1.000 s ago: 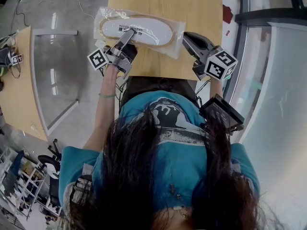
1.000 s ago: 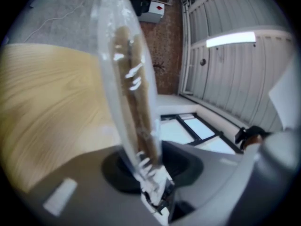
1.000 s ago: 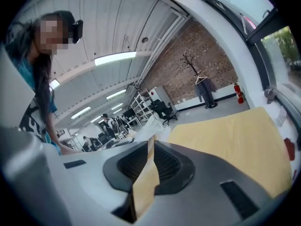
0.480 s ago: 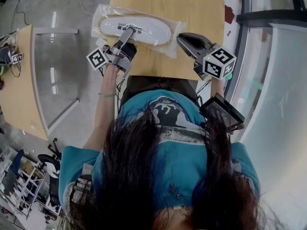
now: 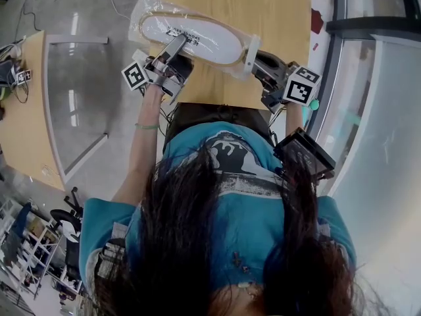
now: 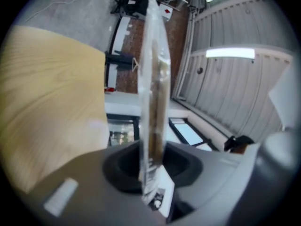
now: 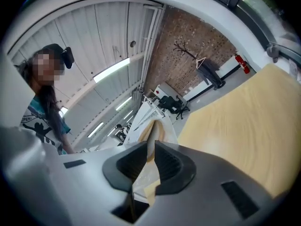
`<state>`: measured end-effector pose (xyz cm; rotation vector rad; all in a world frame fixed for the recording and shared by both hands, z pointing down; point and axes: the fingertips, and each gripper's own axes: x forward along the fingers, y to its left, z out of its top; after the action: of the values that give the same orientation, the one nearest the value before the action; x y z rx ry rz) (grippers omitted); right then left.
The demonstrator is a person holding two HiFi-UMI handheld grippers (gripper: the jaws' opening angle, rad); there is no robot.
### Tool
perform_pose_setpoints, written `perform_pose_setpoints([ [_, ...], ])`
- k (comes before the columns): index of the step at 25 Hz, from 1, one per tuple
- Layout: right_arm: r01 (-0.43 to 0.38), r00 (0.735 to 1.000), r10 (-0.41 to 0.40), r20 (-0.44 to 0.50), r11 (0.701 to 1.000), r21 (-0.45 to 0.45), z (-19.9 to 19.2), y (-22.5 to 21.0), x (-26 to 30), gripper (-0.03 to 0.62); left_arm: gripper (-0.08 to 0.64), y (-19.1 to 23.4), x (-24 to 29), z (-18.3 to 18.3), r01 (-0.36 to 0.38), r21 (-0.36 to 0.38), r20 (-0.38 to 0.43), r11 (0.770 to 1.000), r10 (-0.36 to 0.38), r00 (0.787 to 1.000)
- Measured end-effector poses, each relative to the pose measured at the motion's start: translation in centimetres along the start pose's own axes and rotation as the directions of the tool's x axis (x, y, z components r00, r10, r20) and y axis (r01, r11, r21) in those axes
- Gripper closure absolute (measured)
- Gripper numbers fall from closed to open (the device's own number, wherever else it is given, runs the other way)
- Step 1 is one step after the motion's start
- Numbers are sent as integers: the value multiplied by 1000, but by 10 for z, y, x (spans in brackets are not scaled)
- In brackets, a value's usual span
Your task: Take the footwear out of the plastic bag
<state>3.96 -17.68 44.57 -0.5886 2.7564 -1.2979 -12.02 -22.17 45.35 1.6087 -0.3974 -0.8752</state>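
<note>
The plastic bag (image 5: 143, 10) is clear and glossy. The footwear (image 5: 197, 37) is white with a tan rim and dark print. The tabletop (image 5: 263, 12) is pale wood grain. The left gripper (image 5: 178, 42) and right gripper (image 5: 254, 56) are grey, with black-and-white square markers. The shirt (image 5: 263, 203) is teal.

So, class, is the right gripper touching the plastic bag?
Touching. In the right gripper view, the right gripper has its jaws closed on the end of the plastic bag. Both pads press against it with no gap.
</note>
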Motion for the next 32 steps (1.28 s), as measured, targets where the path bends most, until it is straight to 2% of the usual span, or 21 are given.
perform_pose_setpoints([
  [3, 3, 1000, -3, -1, 1000, 1, 5, 1, 1, 538, 465, 2, 2, -1, -5, -5, -1, 1000, 5, 1000],
  [5, -29, 1000, 29, 1, 999, 26, 7, 5, 1, 533, 465, 1, 0, 1, 4, -15, 14, 1000, -4, 1000],
  [8, -90, 996, 88, 33, 992, 83, 10, 11, 1, 489, 465, 3, -3, 5, 9, -37, 36, 999, -7, 999],
  [13, -139, 990, 137, 21, 982, 126, 7, 15, 5, 417, 465, 9, -4, 2, 0, -58, 40, 998, 2, 999],
  [15, -130, 992, 129, 15, 983, 131, 7, 15, 9, 411, 465, 10, -2, -1, 1, -73, 38, 997, 2, 999],
  [18, -65, 996, 72, -54, 991, 119, -2, 8, 13, 410, 466, 7, 0, -4, 9, -84, 39, 996, -5, 999],
  [20, -57, 993, 70, -94, 989, 136, -9, 4, 14, 408, 465, 1, 3, -6, 58, -123, 33, 991, -54, 998],
  [22, -55, 992, 73, -102, 984, 170, -15, -3, 15, 392, 462, -8, 8, -7, 143, -176, 38, 974, -138, 990],
  [23, -62, 993, 81, -87, 979, 194, -16, -6, 16, 387, 459, -12, 10, -7, 176, -192, 47, 966, -170, 984],
  [25, -125, 991, 134, -18, 958, 257, -11, -2, 16, 387, 459, -14, 12, -7, 198, -203, 63, 959, -189, 980],
  [27, -206, 978, 203, 43, 932, 297, -2, 14, 18, 383, 462, -12, 13, -9, 170, -194, 55, 966, -163, 985],
  [28, -220, 975, 217, 45, 928, 299, 0, 20, 20, 382, 465, -10, 14, -10, 145, -176, 43, 974, -139, 989],
  [30, -200, 979, 205, 11, 939, 279, -2, 22, 24, 382, 468, -6, 15, -10, 105, -138, 29, 985, -102, 994],
  [32, -168, 985, 175, -3, 950, 261, -3, 15, 25, 383, 468, -5, 19, -8, 99, -111, 33, 989, -95, 995],
])
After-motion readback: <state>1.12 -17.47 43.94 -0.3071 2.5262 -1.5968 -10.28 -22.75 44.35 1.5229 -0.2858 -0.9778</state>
